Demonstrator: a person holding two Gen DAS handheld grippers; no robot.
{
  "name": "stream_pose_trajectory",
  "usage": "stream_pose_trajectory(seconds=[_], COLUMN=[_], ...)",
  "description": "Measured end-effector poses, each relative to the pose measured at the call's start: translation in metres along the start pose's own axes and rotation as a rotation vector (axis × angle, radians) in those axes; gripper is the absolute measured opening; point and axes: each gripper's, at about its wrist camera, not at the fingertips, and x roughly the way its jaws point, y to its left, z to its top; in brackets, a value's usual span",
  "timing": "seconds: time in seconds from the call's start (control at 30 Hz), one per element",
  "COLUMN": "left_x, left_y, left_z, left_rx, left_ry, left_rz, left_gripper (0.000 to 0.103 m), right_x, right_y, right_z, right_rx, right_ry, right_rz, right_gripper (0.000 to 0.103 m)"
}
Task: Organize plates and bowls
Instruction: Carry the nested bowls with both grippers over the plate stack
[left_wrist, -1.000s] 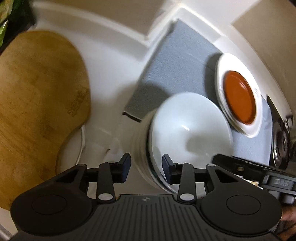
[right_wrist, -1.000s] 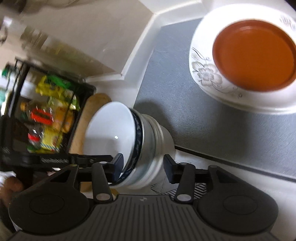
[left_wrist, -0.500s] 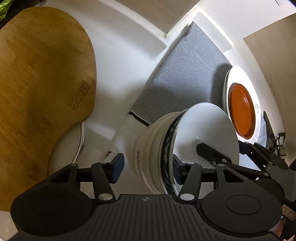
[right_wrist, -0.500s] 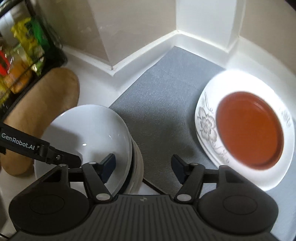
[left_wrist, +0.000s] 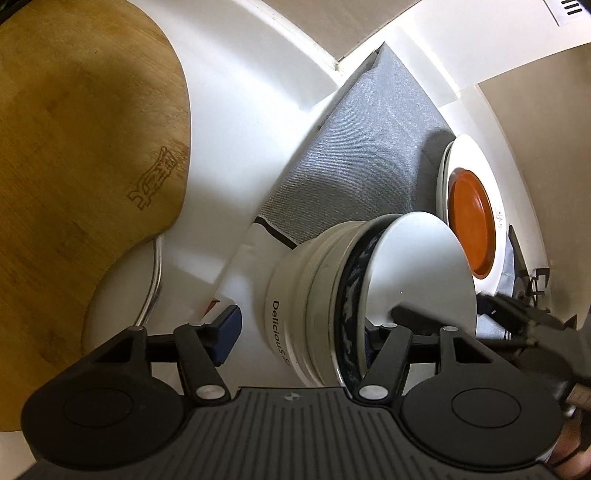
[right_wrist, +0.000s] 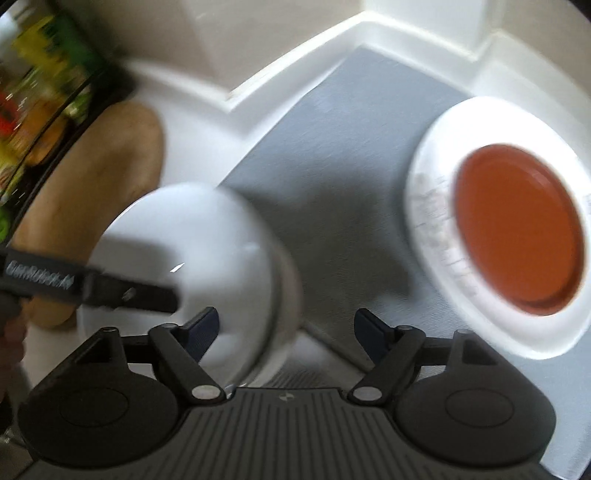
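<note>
A stack of nested white bowls (left_wrist: 314, 295) stands at the near edge of the grey mat (left_wrist: 354, 155); the top bowl (left_wrist: 424, 266) is plain white inside. My left gripper (left_wrist: 299, 328) is open, its fingers on either side of the stack's wall. My right gripper (right_wrist: 286, 328) is open, its left finger over the stack's rim (right_wrist: 184, 258), its right finger over the mat (right_wrist: 332, 155). An orange plate (right_wrist: 517, 236) lies on white plates (right_wrist: 428, 221) at the mat's far right, also in the left wrist view (left_wrist: 471, 221).
A wooden cutting board (left_wrist: 74, 166) lies left of the bowls on the white counter (left_wrist: 240, 110). A rack of packaged food (right_wrist: 40, 92) stands beyond it. Walls and a corner ledge (right_wrist: 295, 74) border the mat. A stove grate (left_wrist: 532, 280) is at the far right.
Both grippers have shifted around the bowl stack; the left gripper has opened wider and sits lower beside it. The right view is blurred with motion. The bowls and plates have not moved.
</note>
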Motion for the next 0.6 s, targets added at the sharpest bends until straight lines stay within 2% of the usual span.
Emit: stream_pose_trajectory(seconds=[0.1,0.23,0.3,0.43,0.6], left_x=[-0.003,-0.004,0.000,0.006,0.017], left_y=[0.000,-0.006,-0.009,-0.006,0.008], left_z=[0.000,-0.001,-0.001,0.003,0.007], left_rx=[0.003,0.030,0.035,-0.006,-0.084], left_ry=[0.000,-0.005,0.014,0.060,0.111], left_rz=[0.010,0.034,0.023,-0.033,-0.100], left_gripper=[0.065,0.067,0.068,0.062,0.070], right_x=[-0.010,-0.006,0.003,0.025,0.042], right_y=[-0.016,-0.023,-0.030,-0.053,-0.057], right_z=[0.007,0.016,0.019,0.008,-0.009], right_rx=[0.068,0.083,0.156,0.382,0.464], right_ry=[-0.028,0.013,0.051,0.095,0.095], right_rz=[0.013,0.010,0.085,0.280,0.334], right_gripper=[0.084,0.089,0.090,0.090,0.088])
